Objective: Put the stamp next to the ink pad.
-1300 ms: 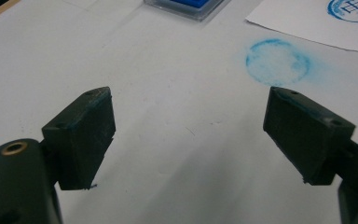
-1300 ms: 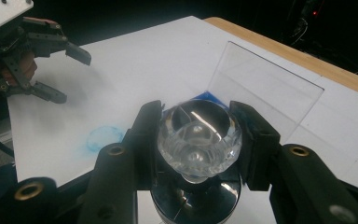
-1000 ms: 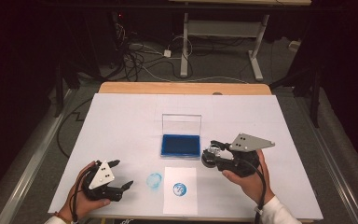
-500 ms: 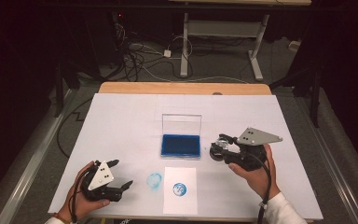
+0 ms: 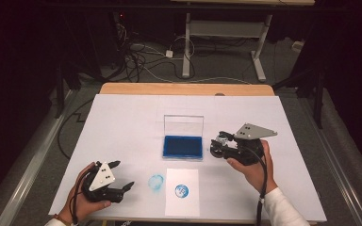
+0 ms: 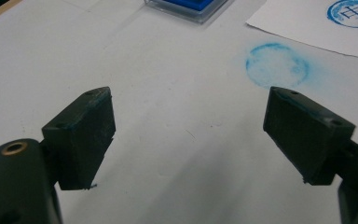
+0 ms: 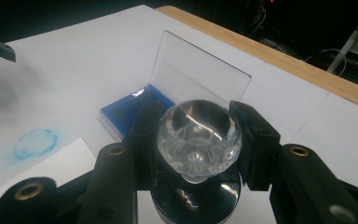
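A stamp with a clear faceted knob (image 7: 198, 133) and a round metal base is held in my right gripper (image 7: 198, 126), whose jaws are shut on the knob. From above, that gripper (image 5: 217, 147) holds the stamp (image 5: 215, 150) just right of the blue ink pad (image 5: 182, 146), whose clear lid stands upright. A white paper (image 5: 181, 207) bearing a round blue print (image 5: 182, 190) lies in front of the pad. My left gripper (image 5: 123, 174) rests at the front left, open, with nothing between its jaws (image 6: 189, 116).
A pale blue ink ring (image 5: 156, 181) marks the white table cover left of the paper; it lies just ahead of the left gripper's jaws (image 6: 276, 65). The wooden table edge (image 5: 184, 88) runs along the far side. Cables lie on the floor beyond.
My right gripper with the stamp has shifted a little up and away from the paper, to beside the ink pad's right edge. The left gripper has stayed put.
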Available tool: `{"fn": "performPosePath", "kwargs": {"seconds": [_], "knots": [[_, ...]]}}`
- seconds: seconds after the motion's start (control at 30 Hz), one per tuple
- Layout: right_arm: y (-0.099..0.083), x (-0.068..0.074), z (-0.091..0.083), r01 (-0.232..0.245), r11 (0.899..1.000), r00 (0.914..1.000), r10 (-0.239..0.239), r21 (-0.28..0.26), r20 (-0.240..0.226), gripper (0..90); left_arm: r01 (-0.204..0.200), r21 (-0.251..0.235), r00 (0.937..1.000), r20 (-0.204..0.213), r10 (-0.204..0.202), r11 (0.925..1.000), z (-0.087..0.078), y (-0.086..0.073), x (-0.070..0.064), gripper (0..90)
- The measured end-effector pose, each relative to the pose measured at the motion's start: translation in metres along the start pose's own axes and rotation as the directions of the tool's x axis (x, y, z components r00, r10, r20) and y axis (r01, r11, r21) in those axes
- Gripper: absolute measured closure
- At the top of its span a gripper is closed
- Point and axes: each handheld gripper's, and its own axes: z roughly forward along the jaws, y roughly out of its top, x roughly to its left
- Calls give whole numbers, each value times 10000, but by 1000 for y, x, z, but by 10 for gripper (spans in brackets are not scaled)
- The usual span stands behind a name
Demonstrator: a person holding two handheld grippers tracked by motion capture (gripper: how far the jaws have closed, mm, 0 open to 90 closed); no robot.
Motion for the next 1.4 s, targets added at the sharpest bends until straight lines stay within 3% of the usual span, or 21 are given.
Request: {"fn": "performPosePath", "kwargs": {"seconds": [0.4,0.87,1.1,1.17,1.4], "knots": [[-2,-12,29,-310,9983,9993,299,484,239,570,-27,40,10000,12,27,10000,1,0,0,162],[-17,-25,64,-858,9894,9948,786,1171,653,569,-69,67,10000,37,69,10000,1,0,1,162],[-24,-25,75,-909,9838,9937,793,1547,796,569,-55,104,10000,52,55,9999,1,-1,1,162],[-28,-25,78,-903,9824,9947,809,1634,635,567,-113,116,9999,45,112,9999,1,0,0,162],[-31,-23,79,-977,9803,9939,870,1719,685,545,-146,151,9999,69,144,9998,1,-1,0,162]]}}
